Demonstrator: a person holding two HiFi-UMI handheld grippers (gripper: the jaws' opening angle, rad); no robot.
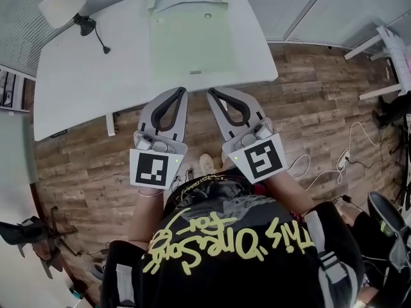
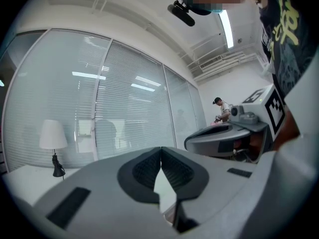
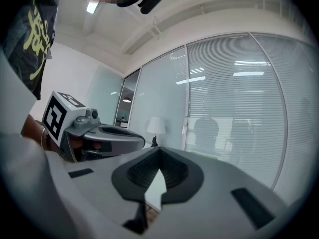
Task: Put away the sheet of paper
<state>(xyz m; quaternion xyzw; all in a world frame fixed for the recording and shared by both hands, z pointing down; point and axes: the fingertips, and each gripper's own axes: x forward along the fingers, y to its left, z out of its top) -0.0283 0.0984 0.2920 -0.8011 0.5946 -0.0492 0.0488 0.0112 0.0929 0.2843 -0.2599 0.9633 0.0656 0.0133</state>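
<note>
Sheet of paper (image 1: 186,43), seemingly pale green, is lying flat on the table (image 1: 83,82). I'm holding left gripper (image 1: 182,91) and right gripper (image 1: 210,92) level near it, both pressed together, empty.

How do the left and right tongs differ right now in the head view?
Left tongs lean slightly rightward; right tongs lean more strongly leftward. Left marker cube sits nearly square-on; right cube is clearly rotated. Shared: both shut, empty, tips near the table edge.
</note>
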